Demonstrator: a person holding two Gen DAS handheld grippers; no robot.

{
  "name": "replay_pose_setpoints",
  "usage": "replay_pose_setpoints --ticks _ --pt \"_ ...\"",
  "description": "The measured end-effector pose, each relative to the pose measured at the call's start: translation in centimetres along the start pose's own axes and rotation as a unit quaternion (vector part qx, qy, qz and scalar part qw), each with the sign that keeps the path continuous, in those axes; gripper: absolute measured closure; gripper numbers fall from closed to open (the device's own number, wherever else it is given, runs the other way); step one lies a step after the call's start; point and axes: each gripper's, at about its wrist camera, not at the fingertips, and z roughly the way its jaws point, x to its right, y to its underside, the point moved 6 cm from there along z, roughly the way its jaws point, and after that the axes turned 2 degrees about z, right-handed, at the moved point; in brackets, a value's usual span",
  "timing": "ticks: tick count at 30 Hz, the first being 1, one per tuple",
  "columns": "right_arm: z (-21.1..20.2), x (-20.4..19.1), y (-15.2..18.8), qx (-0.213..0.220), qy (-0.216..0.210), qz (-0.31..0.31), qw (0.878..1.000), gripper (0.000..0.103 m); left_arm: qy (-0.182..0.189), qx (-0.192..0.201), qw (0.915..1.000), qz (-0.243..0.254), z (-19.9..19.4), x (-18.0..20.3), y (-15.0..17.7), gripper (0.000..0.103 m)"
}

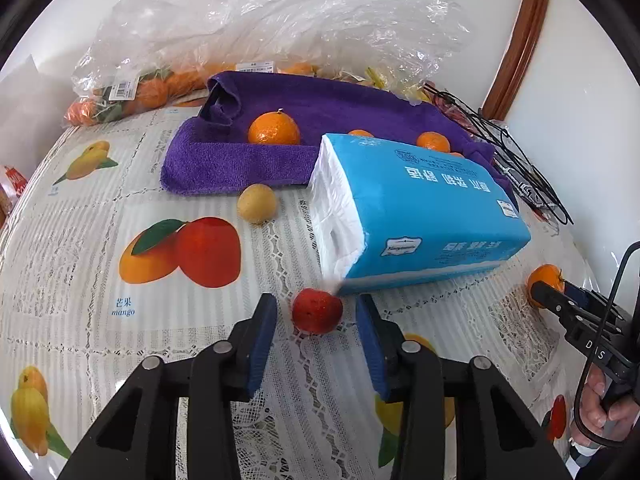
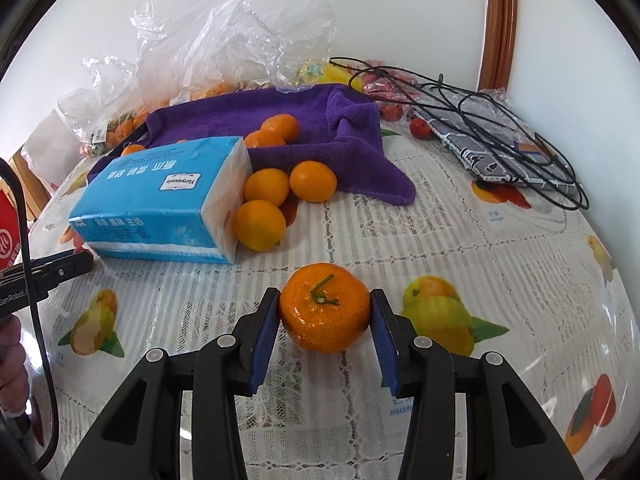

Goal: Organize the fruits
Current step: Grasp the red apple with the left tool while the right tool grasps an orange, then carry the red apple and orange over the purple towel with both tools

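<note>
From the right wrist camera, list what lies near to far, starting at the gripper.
right gripper → stemmed mandarin between its pads → three loose mandarins beside the tissue pack → purple towel → clear plastic bags at the wall.

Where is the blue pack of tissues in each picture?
Left wrist view: the tissue pack lies right of centre, beyond the small red fruit.
Right wrist view: the tissue pack lies at left, beside three oranges.
Shared landmark: the purple towel behind it.
</note>
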Motion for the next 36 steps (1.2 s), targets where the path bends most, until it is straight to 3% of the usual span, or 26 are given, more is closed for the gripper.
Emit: replay_pose_setpoints --ticks 3,8,12,23,30,32,33,36 --pt "0.0 -0.2 0.0 0.004 0.005 -0.003 1.0 0.059 -0.012 0.003 0.9998 0.013 0.1 0.2 0.0 0.078" --pt "0.0 -0.8 0.1 0.004 -0.022 0.005 1.0 0.059 -0.018 0.012 0.9995 0.023 -0.3 0.3 -0.1 0.078" --pt "0.0 -1.3 0.2 0.01 -0.018 -0.008 1.0 0.058 -0.032 0.018 0.999 0.027 -0.2 0.3 0.0 0.078" --pt "0.3 -1.3 0.3 0.004 -0.018 -0.003 1.0 0.058 -0.012 0.018 0.9998 -0.001 0.1 -0.2 0.0 0.078" --pt "-0.7 -0.9 -0.3 0.006 -0.033 0.021 0.999 0.059 -0.005 0.03 0.9995 0.007 -1.4 -0.1 -0.1 0.078" --pt "-1.4 -0.8 -1.0 0.018 -0.031 0.021 0.999 0.065 -0.005 0.04 0.9991 0.01 -2.1 0.0 -0.4 0.078" --pt "-1.8 -0.7 -1.4 0.025 -0.027 0.02 0.999 0.075 -0.004 0.045 0.9989 0.01 -2.5 0.1 -0.6 0.078" --pt "-2.5 -0.9 -2.5 0.034 -0.029 0.016 0.999 0.078 0.001 0.051 0.9986 0.011 -3.2 0.3 -1.4 0.078"
